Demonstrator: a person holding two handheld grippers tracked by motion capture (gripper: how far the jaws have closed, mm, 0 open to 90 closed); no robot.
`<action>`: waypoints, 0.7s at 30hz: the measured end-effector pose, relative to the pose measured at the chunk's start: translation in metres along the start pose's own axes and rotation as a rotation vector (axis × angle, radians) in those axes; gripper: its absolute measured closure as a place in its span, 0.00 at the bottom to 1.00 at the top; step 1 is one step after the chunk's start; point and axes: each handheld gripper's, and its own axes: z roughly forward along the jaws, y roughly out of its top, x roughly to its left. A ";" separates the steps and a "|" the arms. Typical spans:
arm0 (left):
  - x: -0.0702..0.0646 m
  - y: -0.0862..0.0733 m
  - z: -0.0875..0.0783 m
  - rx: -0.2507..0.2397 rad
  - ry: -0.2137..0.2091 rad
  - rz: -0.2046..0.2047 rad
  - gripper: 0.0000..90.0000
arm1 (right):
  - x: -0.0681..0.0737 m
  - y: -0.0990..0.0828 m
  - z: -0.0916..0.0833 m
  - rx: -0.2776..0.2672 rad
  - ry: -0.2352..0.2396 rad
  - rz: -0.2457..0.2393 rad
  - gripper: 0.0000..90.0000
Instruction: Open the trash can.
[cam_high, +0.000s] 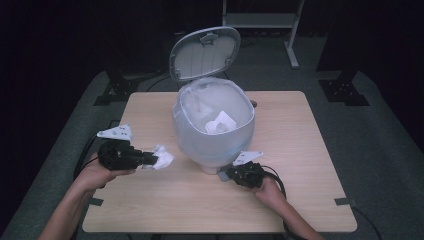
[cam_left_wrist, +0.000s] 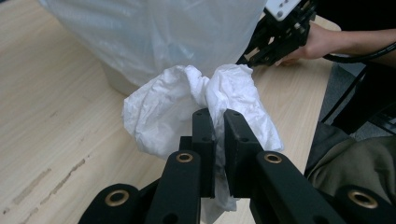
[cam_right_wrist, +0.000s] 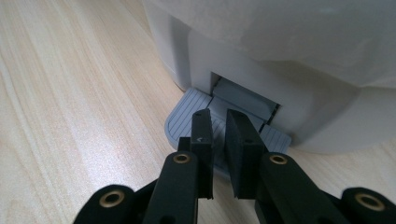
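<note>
A white pedal bin (cam_high: 212, 135) with a clear plastic liner stands mid-table, its lid (cam_high: 205, 52) raised. A crumpled white paper (cam_high: 220, 122) lies inside it. My left gripper (cam_high: 150, 159) is shut on another crumpled white paper wad (cam_high: 162, 156), held just above the table, left of the bin. In the left gripper view the wad (cam_left_wrist: 159, 107) bulges around the left gripper (cam_left_wrist: 217, 116), with the liner (cam_left_wrist: 154, 32) behind. My right gripper (cam_high: 223, 175) is shut at the bin's front base. In the right gripper view the right gripper (cam_right_wrist: 217, 116) lies tips-down on the grey ribbed pedal (cam_right_wrist: 184, 116).
The light wooden table (cam_high: 300, 150) has bare room to the right and along the front edge. Dark stands and a metal frame (cam_high: 292, 35) rise from the floor behind it. The right gripper (cam_left_wrist: 250, 56) and its hand appear beyond the wad in the left gripper view.
</note>
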 end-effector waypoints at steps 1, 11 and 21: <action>0.000 0.000 0.000 0.000 0.000 0.000 0.93 | 0.000 0.000 0.000 0.000 0.001 0.000 0.90; -0.012 0.029 -0.014 -0.016 -0.003 0.052 0.93 | 0.001 -0.001 0.000 -0.005 -0.003 0.001 0.90; -0.019 0.053 -0.028 -0.023 -0.017 0.077 0.93 | 0.001 -0.001 0.000 -0.005 -0.003 0.000 0.90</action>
